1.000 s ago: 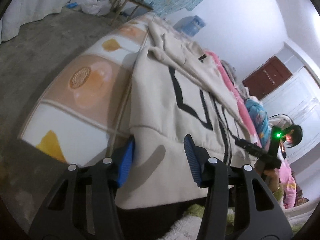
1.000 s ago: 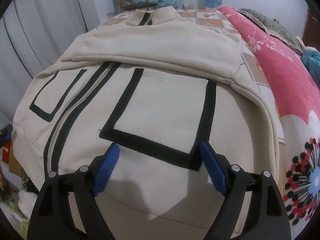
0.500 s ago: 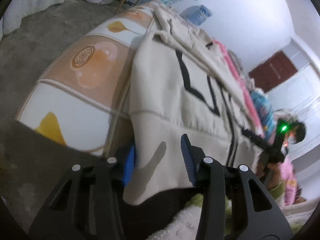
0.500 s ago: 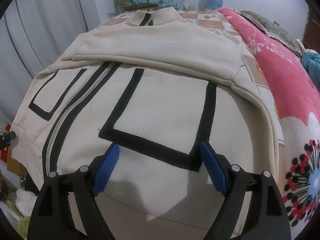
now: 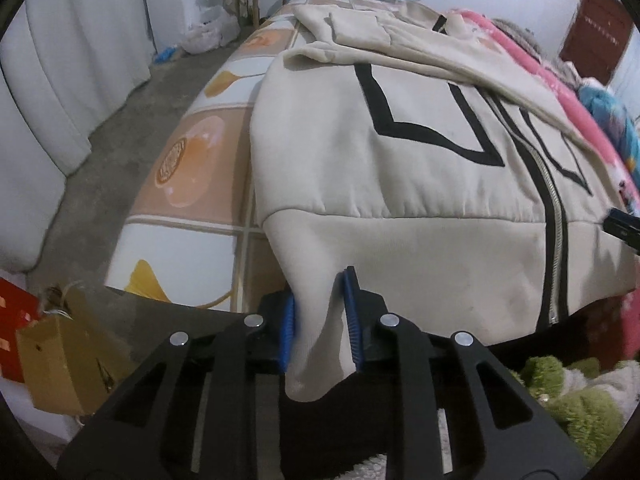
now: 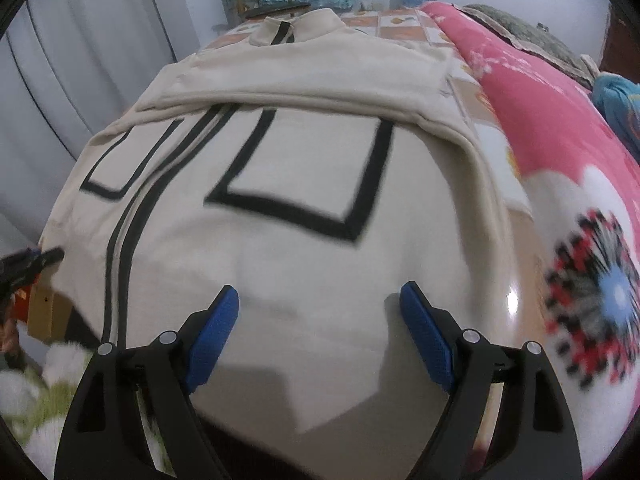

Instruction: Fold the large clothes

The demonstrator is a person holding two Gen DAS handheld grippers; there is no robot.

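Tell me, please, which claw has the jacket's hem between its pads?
The left claw: its pads have been closing on the jacket hem corner; the right claw hovers wide open.

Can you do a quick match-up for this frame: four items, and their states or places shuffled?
Items:
1 left gripper
2 right gripper
3 cream jacket
4 pink blanket

States/places:
A spread flat on the bed, sleeves folded across the chest
B jaws wide apart above the hem, nothing between them
C lying along the jacket's far side in the right wrist view
D jaws have just been closing, pinching the hem corner

Pairs: 1-D, 2-B, 3-A, 4-C
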